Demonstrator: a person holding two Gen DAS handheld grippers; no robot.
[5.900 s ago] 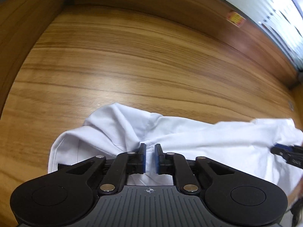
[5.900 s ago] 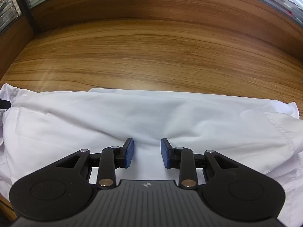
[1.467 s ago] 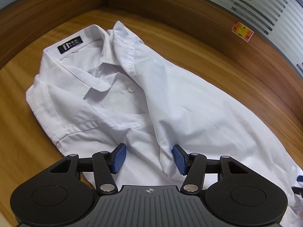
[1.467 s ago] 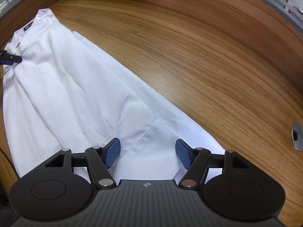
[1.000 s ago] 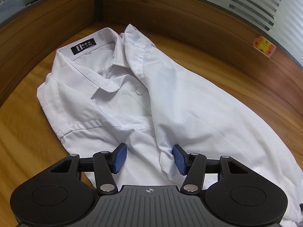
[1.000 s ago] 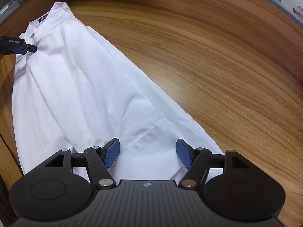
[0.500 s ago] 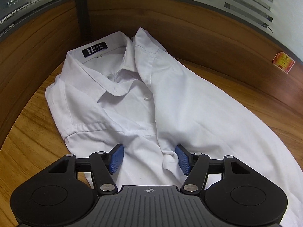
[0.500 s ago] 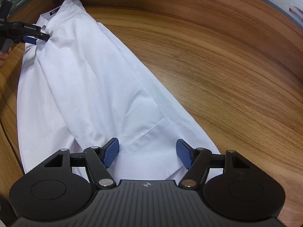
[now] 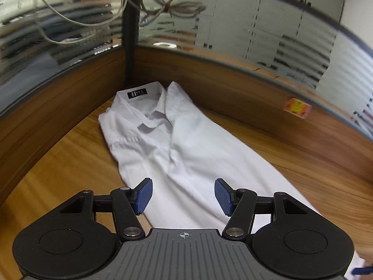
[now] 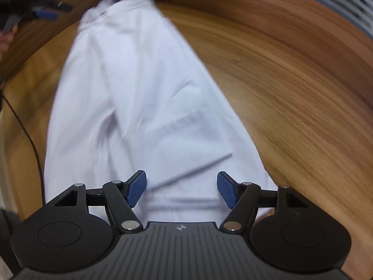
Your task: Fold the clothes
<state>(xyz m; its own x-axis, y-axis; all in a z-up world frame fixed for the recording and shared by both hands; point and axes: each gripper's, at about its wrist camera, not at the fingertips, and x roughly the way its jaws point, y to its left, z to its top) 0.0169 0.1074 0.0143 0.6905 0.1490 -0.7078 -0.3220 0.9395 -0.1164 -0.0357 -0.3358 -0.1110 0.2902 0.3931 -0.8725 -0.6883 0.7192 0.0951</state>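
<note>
Both grippers, left gripper (image 9: 183,196) and right gripper (image 10: 181,190), hung open and held nothing. Under them a long wooden desk (image 9: 314,163) carried the white shirt (image 9: 186,154), lying flat, collar (image 9: 149,107) toward the corner, with its black label (image 9: 137,92).

A white shirt (image 9: 186,149) is seen laid lengthwise on a wooden surface (image 9: 70,163), its collar (image 9: 149,100) at the far end in the corner of wood-panelled partitions (image 9: 46,107). A black label (image 9: 137,93) is shown inside the collar. The left hand-held gripper (image 9: 183,196) is held above the near part of the shirt, its blue pads (image 9: 144,194) spread apart with nothing pressed between them. Loose cables (image 9: 163,7) are hung behind the glass above the partitions, and an orange sticker (image 9: 297,107) is fixed at far right.
</note>
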